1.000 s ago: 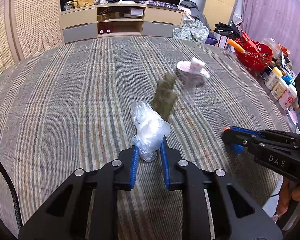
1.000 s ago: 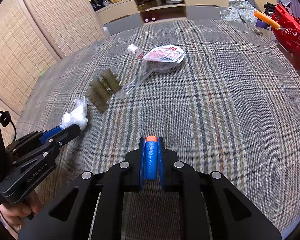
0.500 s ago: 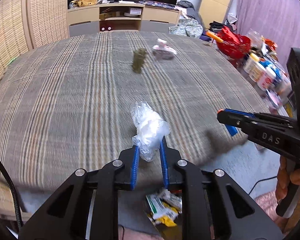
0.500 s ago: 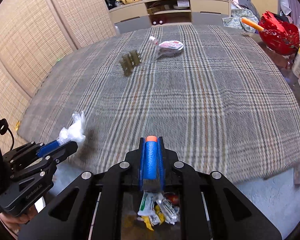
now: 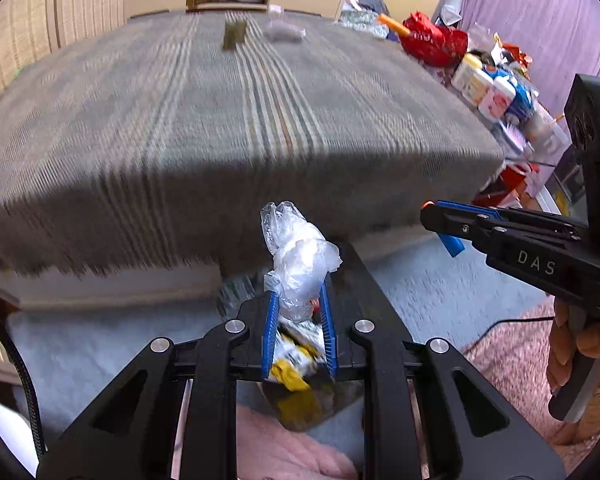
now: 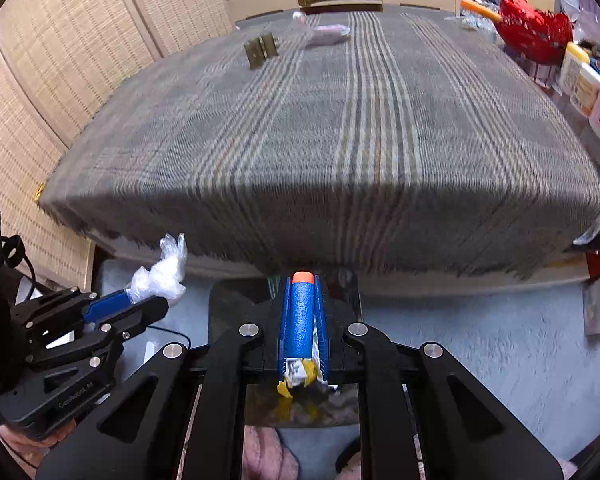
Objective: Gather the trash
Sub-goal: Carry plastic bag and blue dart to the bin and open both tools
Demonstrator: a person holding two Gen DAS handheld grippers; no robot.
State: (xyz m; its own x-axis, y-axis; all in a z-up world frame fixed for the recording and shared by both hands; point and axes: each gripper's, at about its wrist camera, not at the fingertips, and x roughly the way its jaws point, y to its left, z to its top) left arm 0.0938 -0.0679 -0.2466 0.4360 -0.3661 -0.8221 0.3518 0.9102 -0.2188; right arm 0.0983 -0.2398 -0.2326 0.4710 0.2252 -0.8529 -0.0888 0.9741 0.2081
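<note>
Claws pulled back off bed (image 5: 228, 120) | left claw (image 5: 298, 312) clamped on plastic wad (image 5: 300, 264), right claw (image 6: 302, 316) on foam dart (image 6: 299, 312) | poised over trash bin (image 6: 228, 320); drop due next.

Whole plaid bed cover (image 5: 228, 120) is smeared with motion blur, stripes run together. At 12 o'clock in the left wrist view the olive packet (image 5: 234, 35) and the pale tray (image 5: 285, 32) are just smudges, can't read anything on them. The trash bin (image 6: 228, 316) sits mostly hidden behind the right gripper (image 6: 302, 320), and the wrappers inside (image 5: 296, 360) are blurry. Bottle labels (image 5: 496, 96) at 2 o'clock are too small to read.
</note>
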